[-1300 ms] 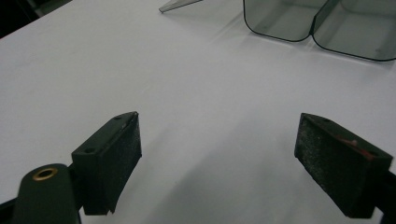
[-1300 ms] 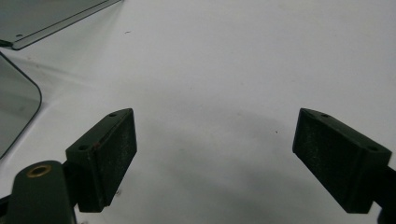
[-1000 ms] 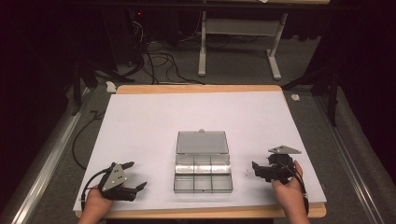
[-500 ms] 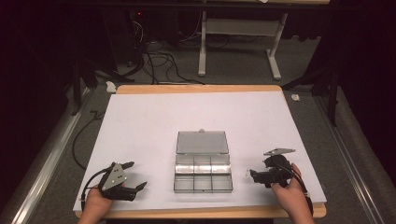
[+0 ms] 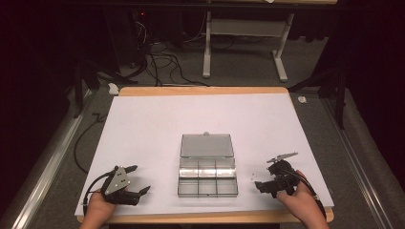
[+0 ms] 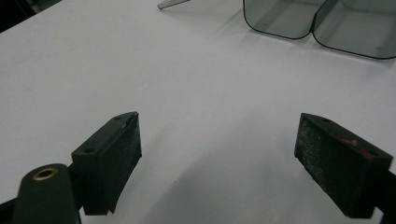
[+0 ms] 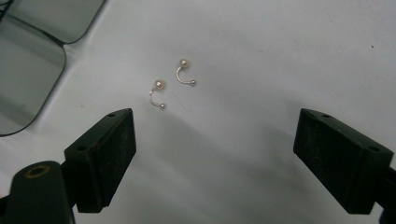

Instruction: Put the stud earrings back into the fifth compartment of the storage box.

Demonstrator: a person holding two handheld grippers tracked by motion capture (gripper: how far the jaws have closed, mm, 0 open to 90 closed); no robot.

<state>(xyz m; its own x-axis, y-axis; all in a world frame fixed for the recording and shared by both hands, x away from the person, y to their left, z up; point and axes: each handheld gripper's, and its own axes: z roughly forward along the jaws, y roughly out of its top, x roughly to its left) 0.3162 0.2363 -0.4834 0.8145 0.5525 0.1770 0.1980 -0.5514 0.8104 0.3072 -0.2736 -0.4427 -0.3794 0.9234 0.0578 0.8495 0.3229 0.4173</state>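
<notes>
Near the tabletop's [image 5: 143, 124] front right corner, beside the open box [image 5: 207, 164], two earrings [image 7: 170, 84] lie before the wide-open, empty right tongs [image 7: 215, 158], best lowered squarely over one; left tongs [image 6: 219, 163] likewise gape empty.

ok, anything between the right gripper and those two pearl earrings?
Nothing visible. The right gripper is open, with bare white table cover between it and the two earrings. The clear organizer box sits off to the side, apart from them.
</notes>
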